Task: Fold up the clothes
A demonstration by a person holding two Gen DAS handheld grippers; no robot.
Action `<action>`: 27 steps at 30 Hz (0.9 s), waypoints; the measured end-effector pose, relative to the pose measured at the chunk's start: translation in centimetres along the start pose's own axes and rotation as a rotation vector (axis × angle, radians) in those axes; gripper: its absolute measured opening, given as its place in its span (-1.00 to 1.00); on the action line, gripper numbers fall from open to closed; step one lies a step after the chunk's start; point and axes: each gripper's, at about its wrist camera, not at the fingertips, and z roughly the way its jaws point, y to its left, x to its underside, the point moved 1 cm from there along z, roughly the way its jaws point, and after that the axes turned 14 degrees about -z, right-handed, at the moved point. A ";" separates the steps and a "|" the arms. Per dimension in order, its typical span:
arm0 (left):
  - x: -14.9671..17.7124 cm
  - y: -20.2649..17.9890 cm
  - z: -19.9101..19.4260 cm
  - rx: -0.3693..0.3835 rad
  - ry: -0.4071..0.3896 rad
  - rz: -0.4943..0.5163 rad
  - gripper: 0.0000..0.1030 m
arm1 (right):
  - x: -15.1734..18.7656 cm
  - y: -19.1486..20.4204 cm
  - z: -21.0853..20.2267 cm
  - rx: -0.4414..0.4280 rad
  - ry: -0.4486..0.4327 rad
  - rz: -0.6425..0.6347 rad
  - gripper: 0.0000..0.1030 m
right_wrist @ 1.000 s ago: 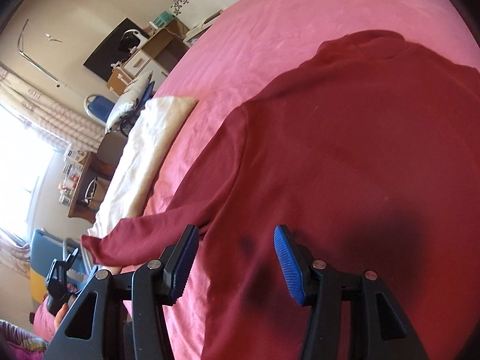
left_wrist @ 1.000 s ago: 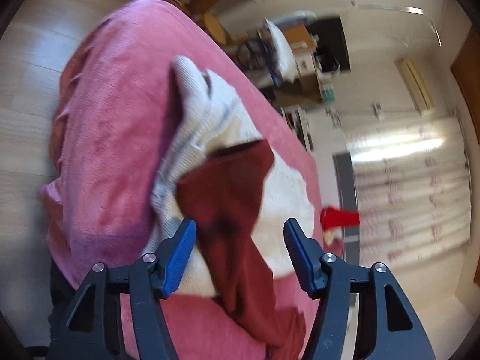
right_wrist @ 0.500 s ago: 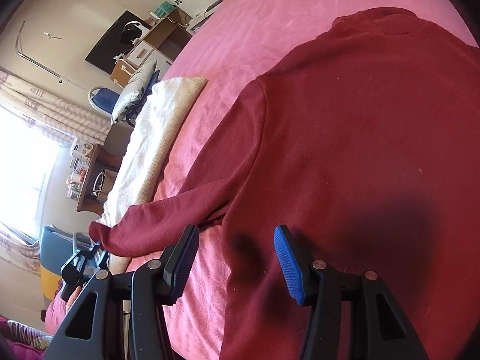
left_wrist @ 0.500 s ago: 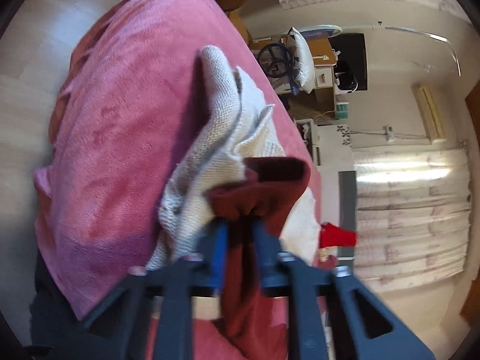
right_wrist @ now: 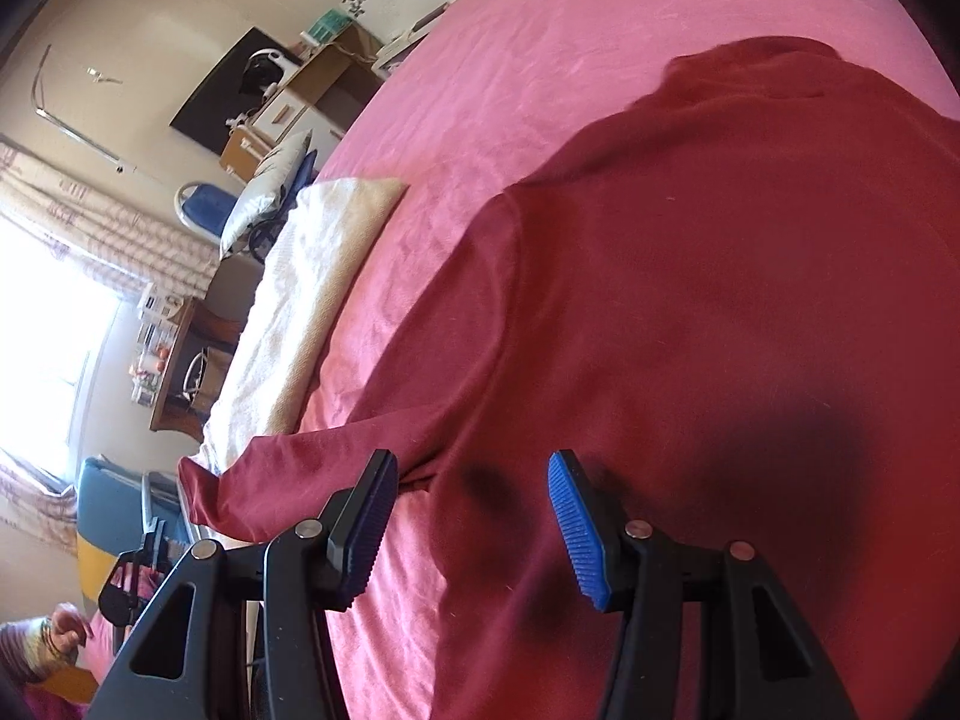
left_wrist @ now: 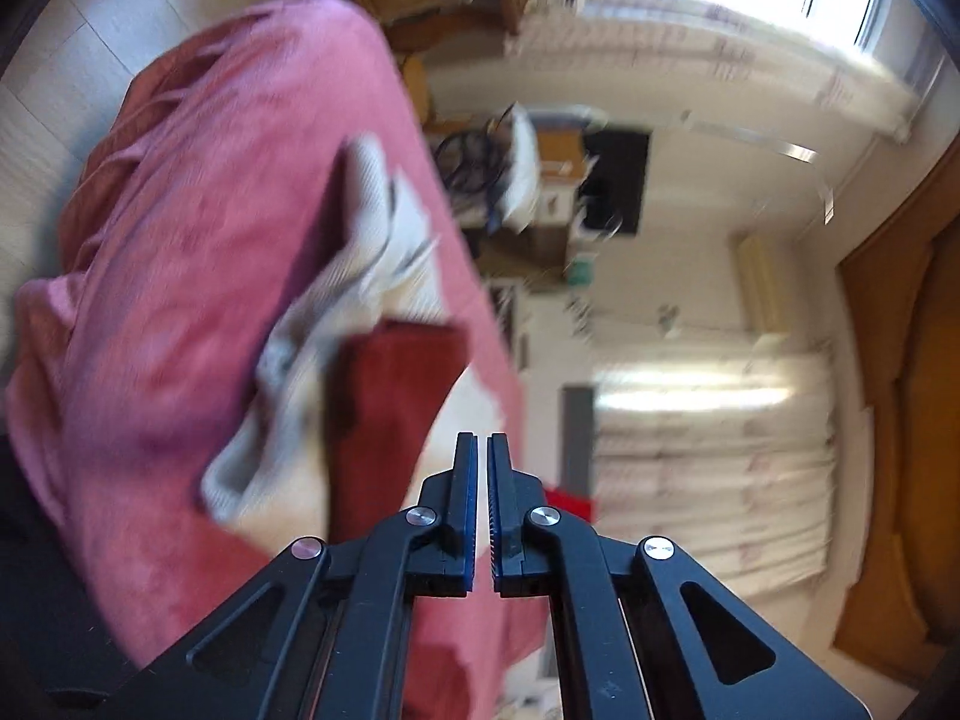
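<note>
A dark red sweater (right_wrist: 690, 330) lies spread flat on the pink bed cover (right_wrist: 510, 60), its collar toward the far edge of the bed in the right wrist view and its body running back toward the camera, so the long axis runs roughly away from the lens. One sleeve (right_wrist: 312, 468) stretches out to the left, across the cover toward a cream knitted garment (right_wrist: 300, 300) lying along the bed's side; the cuff end rests on that cream knit. The right tool (right_wrist: 474, 516) hovers low over the sweater's lower body beside the sleeve's root, its blue-padded fingers spread wide apart with nothing between them — its shadow falls on the red cloth. In the left wrist view, which is blurred, the left tool (left_wrist: 482, 480) has its fingers pressed nearly together, only a thin slit between the pads, and no cloth shows in that slit. The sleeve's cuff (left_wrist: 384, 396) sits just left of its tips on the cream knit (left_wrist: 336, 312) — whether it touches the tool cannot be told.
</note>
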 end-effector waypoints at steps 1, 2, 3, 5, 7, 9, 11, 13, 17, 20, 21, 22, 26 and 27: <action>0.4 0.2 0.5 -0.049 -0.002 0.016 -0.29 | -0.1 0.3 0.2 -0.006 0.001 -0.009 0.04; 0.7 0.3 1.0 -0.082 -0.009 0.030 0.11 | -0.3 0.6 0.4 -0.004 0.001 -0.019 0.04; 1.1 0.4 1.3 -0.104 -0.018 0.042 0.19 | -0.4 0.7 0.5 0.012 0.000 -0.027 0.04; 1.7 0.3 2.1 -0.133 -0.023 0.087 0.21 | -0.6 0.2 0.6 0.049 -0.007 -0.019 0.04; 1.7 -0.5 2.7 -0.174 -0.060 0.158 0.21 | -0.8 -0.4 0.6 0.058 -0.011 0.002 0.04; 1.5 -1.0 2.7 -0.204 -0.120 0.207 0.26 | -1.3 -0.6 1.4 0.023 0.024 0.014 0.05; 1.0 -1.0 2.6 -0.245 -0.166 0.221 0.27 | -1.6 0.4 2.6 -0.019 0.083 -0.031 0.05; 0.2 -0.5 2.8 -0.277 -0.179 0.198 0.28 | -1.6 1.6 3.1 -0.016 0.099 -0.090 0.05; -0.9 1.2 1.8 -0.226 -0.196 0.093 0.28 | -0.5 3.0 3.5 -0.042 0.093 -0.106 0.05; -1.3 1.7 1.9 -0.181 -0.166 0.038 0.28 | 0.6 3.0 3.9 -0.079 0.111 -0.057 0.05; -1.3 1.6 1.9 -0.171 -0.154 0.037 0.26 | 0.8 2.9 3.9 -0.084 0.116 -0.047 0.05; -1.2 1.4 1.8 -0.160 -0.143 0.040 0.26 | 1.0 2.9 3.9 -0.085 0.117 -0.043 0.05; -0.9 0.9 1.3 -0.167 -0.141 0.062 -0.89 | 1.3 2.7 3.8 -0.082 0.117 -0.035 0.05; -0.7 0.9 1.1 -0.174 -0.145 0.068 -0.87 | 1.3 2.5 3.6 -0.082 0.112 -0.031 0.05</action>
